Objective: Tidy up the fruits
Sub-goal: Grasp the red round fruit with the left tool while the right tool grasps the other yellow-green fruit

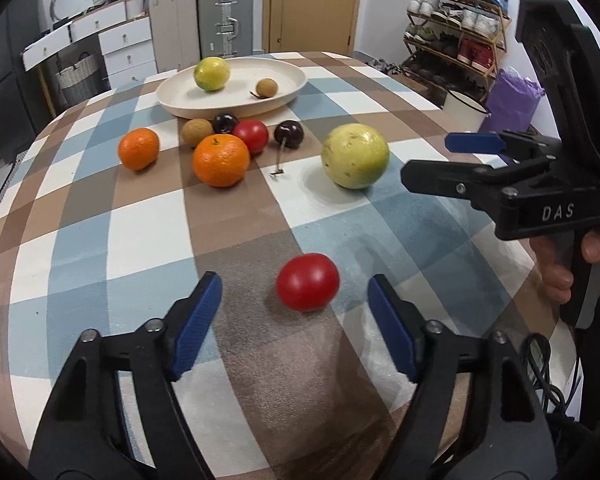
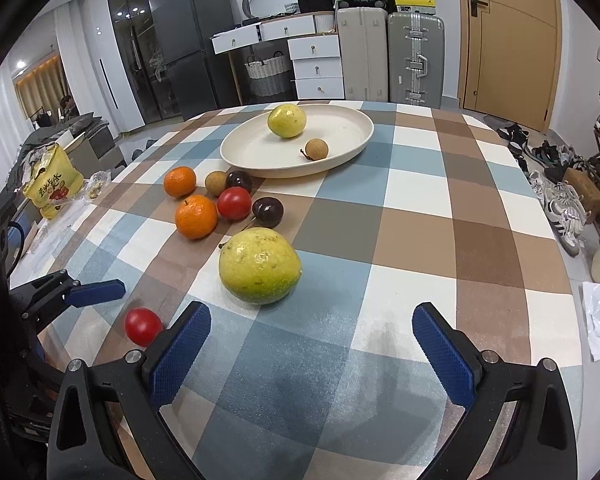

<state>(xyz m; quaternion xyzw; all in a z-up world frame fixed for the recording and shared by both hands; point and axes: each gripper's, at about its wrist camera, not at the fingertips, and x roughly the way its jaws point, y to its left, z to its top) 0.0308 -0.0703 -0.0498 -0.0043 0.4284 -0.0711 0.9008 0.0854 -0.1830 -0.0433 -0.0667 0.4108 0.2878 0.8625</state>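
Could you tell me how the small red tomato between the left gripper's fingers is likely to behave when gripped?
The small round red tomato lies loose on the checked tablecloth, so a nudge would probably roll it. Its glossy skin looks slippery, and likely bruises if the open left gripper squeezes hard.

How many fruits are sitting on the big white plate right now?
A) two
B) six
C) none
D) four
A: the white plate holds just a yellow-green fruit and a small brown fruit; the oranges, tomatoes and other fruits lie on the tablecloth beside it.
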